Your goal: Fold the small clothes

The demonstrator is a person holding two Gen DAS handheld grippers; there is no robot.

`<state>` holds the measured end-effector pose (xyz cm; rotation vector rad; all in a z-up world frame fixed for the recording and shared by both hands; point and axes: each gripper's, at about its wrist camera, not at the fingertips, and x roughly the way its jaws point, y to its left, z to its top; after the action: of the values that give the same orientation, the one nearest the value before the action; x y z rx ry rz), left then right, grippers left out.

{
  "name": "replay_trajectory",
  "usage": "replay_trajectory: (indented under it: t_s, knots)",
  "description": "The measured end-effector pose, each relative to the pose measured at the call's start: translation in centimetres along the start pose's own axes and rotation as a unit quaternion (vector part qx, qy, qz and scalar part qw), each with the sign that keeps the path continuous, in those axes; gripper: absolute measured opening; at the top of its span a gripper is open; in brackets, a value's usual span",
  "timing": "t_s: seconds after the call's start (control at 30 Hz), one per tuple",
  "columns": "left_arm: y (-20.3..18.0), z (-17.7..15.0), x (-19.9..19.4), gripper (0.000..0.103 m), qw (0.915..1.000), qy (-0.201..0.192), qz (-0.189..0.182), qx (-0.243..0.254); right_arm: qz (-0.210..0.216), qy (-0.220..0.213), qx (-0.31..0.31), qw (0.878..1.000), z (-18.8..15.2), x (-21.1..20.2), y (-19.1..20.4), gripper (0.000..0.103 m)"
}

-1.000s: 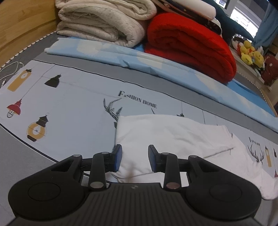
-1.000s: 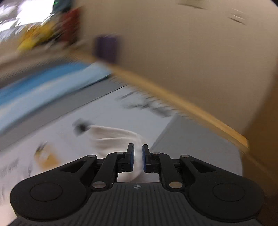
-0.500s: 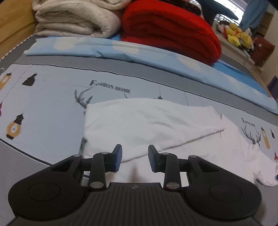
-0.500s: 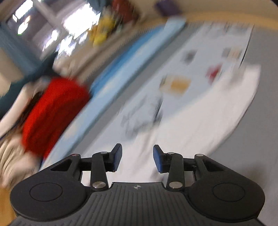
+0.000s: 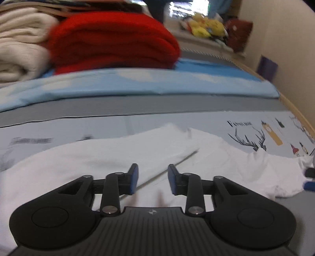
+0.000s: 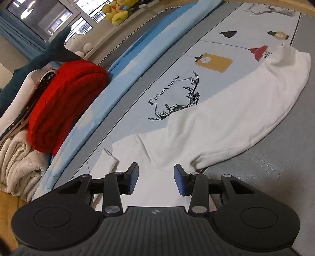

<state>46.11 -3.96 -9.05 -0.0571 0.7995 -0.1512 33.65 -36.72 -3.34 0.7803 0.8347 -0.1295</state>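
- Printed bed sheet (image 6: pixel 214 51): lanterns, antlers, "FASHION HOME" lettering.
- Light blue quilt (image 5: pixel 137 84): folded, across the far side.
- Red blanket (image 5: pixel 112 41): folded, on the quilt.
- Cream blanket (image 5: pixel 17 51): folded, left of the red.
- Yellow plush toys (image 6: pixel 118 9): far ledge.
- Shark plush (image 6: pixel 51 53): behind the blankets.

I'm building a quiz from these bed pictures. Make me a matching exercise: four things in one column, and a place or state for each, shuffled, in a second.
Things:
1. white garment
2. red blanket
3. yellow plush toys
4. right tongs

Places or states:
A. on the ledge by the window
B. open, holding nothing
C. spread flat on the printed sheet
D. rolled up, beside the cream blanket

Pairs: 1-C, 2-D, 3-A, 4-B
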Motion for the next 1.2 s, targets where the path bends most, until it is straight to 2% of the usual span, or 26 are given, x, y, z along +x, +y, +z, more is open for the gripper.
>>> replay_trajectory:
  t_s: [0.03,0.07,0.13,0.2,0.23,0.27,0.33,0.43,0.5,0.53,0.57,0.6,0.63,0.67,0.73,0.8,0.83,0.87,0.9,0.93,1.03,1.07,1.1,1.13,1.2]
  knots:
    - [-1.0,0.3,1.9,0.048,1.0000,0.004,0.003,0.008,-0.001,0.002,0.002,1.000,0.2,0.0,-0.3,0.042]
    - [-1.9,0.5,4.0,0.062,0.9997,0.013,0.010,0.015,-0.004,0.006,0.002,1.000,0.5,0.2,-0.7,0.042]
    - [-2.7,0.4,7.8,0.068,0.9982,0.052,0.020,0.023,-0.013,0.011,0.003,1.000,0.9,0.2,-1.4,0.042]
    - [-2.7,0.1,10.3,0.060,0.9948,0.078,0.050,0.041,-0.024,0.014,0.009,1.000,1.3,0.4,-2.1,0.042]
    - [-2.5,0.1,10.2,0.040,0.9949,0.064,0.057,0.052,-0.028,0.017,0.012,0.999,1.5,0.5,-2.4,0.042]
    - [-2.2,0.4,10.0,0.002,0.9947,0.065,0.055,0.058,-0.029,0.020,0.016,0.999,1.8,0.6,-2.7,0.042]
    - [-0.3,1.3,7.9,0.004,0.9958,0.048,0.060,0.048,-0.030,0.020,0.015,0.999,2.1,0.7,-2.9,0.042]
    - [5.7,2.3,1.0,0.004,0.9956,-0.005,0.092,-0.012,-0.034,0.020,0.009,0.999,2.3,0.9,-2.7,0.042]
    - [10.7,2.0,-4.1,0.004,0.9901,-0.031,0.125,-0.057,-0.033,0.024,0.009,0.999,2.1,1.1,-2.4,0.042]
    - [13.4,1.3,-6.9,0.004,0.9846,-0.042,0.150,-0.080,-0.032,0.027,0.009,0.999,1.9,1.2,-2.1,0.042]
    - [16.7,0.4,-9.8,0.004,0.9759,-0.050,0.181,-0.111,-0.031,0.031,0.009,0.999,1.7,1.3,-1.8,0.042]
    - [20.2,-1.0,-12.8,0.004,0.9627,-0.054,0.217,-0.152,-0.029,0.035,0.010,0.999,1.5,1.4,-1.6,0.042]
    - [23.3,-2.5,-15.2,0.004,0.9482,-0.054,0.248,-0.191,-0.026,0.039,0.010,0.999,1.2,1.4,-1.3,0.042]
    - [26.6,-4.2,-17.4,0.005,0.9294,-0.051,0.281,-0.234,-0.023,0.042,0.009,0.999,0.9,1.5,-1.0,0.042]
    - [32.8,-8.1,-21.5,0.008,0.8782,-0.043,0.354,-0.319,-0.021,0.046,0.005,0.999,0.5,1.4,-0.5,0.042]
    - [38.1,-12.5,-24.6,0.020,0.8154,-0.032,0.404,-0.413,-0.021,0.049,0.001,0.999,-0.1,1.4,-0.1,0.042]
    - [39.5,-14.0,-25.2,0.022,0.7970,-0.027,0.407,-0.446,-0.022,0.050,-0.003,0.999,-0.4,1.4,0.1,0.042]
    - [40.6,-15.2,-25.6,0.022,0.7839,-0.021,0.398,-0.476,-0.027,0.050,-0.007,0.998,-0.7,1.5,0.2,0.042]
    - [40.9,-15.8,-25.6,0.022,0.7826,-0.019,0.385,-0.489,-0.033,0.053,-0.008,0.998,-1.0,1.7,0.2,0.042]
    - [40.9,-15.8,-25.4,0.023,0.7914,-0.019,0.369,-0.487,-0.037,0.056,-0.008,0.998,-1.3,1.9,0.2,0.042]
    - [40.3,-14.7,-23.7,0.048,0.8427,-0.022,0.297,-0.448,-0.049,0.069,-0.003,0.996,-2.2,2.8,-0.1,0.042]
    - [40.1,-14.7,-22.8,0.050,0.8526,-0.019,0.275,-0.444,-0.052,0.072,-0.004,0.996,-2.5,3.0,-0.2,0.042]
    - [40.1,-14.9,-22.0,0.050,0.8566,-0.015,0.259,-0.446,-0.055,0.074,-0.006,0.996,-2.7,3.2,-0.2,0.042]
    - [40.0,-15.2,-21.3,0.050,0.8555,-0.007,0.252,-0.452,-0.058,0.076,-0.006,0.995,-2.9,3.4,-0.2,0.042]
    - [40.9,-16.5,-20.5,0.050,0.8385,0.015,0.273,-0.472,-0.060,0.081,-0.003,0.995,-3.2,3.8,-0.2,0.042]
